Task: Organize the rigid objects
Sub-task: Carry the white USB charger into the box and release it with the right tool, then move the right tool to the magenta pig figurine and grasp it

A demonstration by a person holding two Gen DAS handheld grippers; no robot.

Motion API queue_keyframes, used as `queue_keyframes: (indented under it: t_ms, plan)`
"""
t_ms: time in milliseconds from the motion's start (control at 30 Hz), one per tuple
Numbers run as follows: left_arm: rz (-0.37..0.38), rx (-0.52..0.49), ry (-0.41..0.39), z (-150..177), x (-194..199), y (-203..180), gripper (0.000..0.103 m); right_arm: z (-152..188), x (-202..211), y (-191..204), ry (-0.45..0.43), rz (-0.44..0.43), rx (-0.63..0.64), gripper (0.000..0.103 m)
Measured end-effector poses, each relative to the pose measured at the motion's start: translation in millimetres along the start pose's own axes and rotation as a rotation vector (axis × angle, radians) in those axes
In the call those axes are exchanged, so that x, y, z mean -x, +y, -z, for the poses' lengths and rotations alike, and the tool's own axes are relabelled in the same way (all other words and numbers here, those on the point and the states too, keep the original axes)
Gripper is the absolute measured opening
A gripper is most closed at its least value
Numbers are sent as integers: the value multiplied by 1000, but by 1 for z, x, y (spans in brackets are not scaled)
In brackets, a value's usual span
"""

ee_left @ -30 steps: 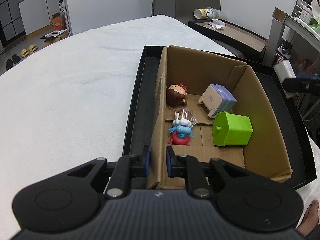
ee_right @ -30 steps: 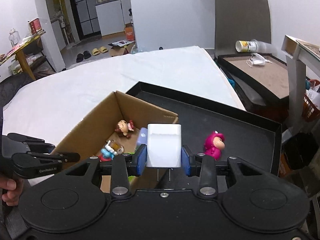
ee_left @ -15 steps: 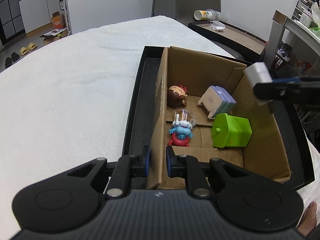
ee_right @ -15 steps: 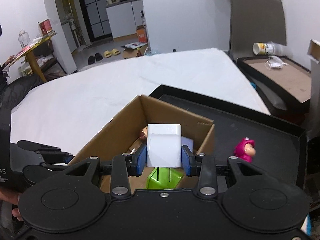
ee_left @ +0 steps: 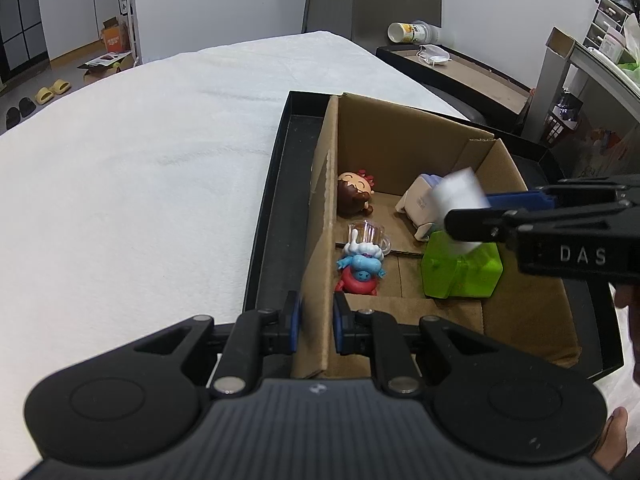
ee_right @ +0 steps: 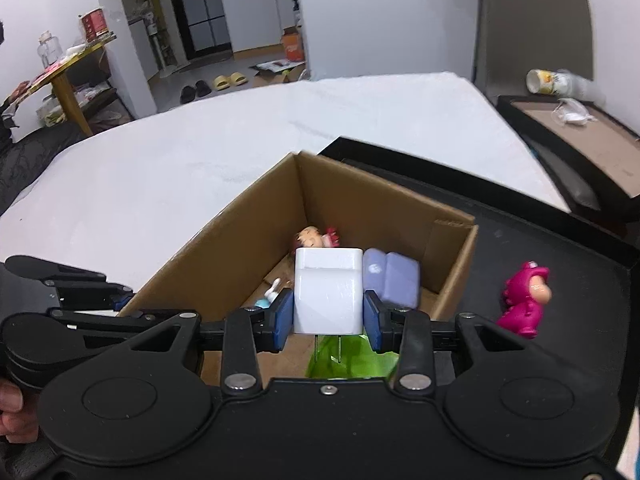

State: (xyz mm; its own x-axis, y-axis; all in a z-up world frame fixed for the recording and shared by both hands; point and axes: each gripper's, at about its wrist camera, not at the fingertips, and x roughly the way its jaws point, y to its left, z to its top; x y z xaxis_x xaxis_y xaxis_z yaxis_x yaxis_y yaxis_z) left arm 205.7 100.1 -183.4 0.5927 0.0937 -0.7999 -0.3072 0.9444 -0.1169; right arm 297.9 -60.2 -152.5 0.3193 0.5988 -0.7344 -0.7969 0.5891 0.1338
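Observation:
My right gripper (ee_right: 327, 316) is shut on a white plug adapter (ee_right: 328, 294) and holds it over the open cardboard box (ee_right: 256, 204); the adapter also shows in the left wrist view (ee_left: 460, 196). My left gripper (ee_left: 316, 326) is shut on the box's near left wall (ee_left: 318, 240). In the box lie a brown-haired doll (ee_left: 354, 198), a lilac block (ee_left: 420, 204), a clear cup (ee_left: 368, 234), a blue and red figure (ee_left: 362, 274) and a green cube (ee_left: 460, 272). A pink figure (ee_right: 524, 300) stands outside the box on the black tray (ee_right: 560, 240).
The tray lies on a white cloth-covered table (ee_left: 140, 180). A second black tray (ee_left: 460, 72) with a tipped cup (ee_left: 408, 32) and a face mask (ee_left: 434, 56) is beyond the table's far right edge. A shelf unit (ee_left: 580, 80) stands at right.
My right gripper has carried the white adapter leftward from over the tray to over the inside of the box, above the green cube. My left gripper has stayed on the box wall.

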Motion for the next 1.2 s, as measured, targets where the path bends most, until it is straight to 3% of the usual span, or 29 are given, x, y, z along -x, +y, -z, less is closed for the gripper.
queue_keyframes:
  t_ms: [633,1200]
  plan:
    - [-12,-9,5,-1,-2,-3,15,-1,35,-23,18,-5,-56,42]
    - [-23,-17,4,0,-3,-7,15,11,33,-82,63,133,-162,42]
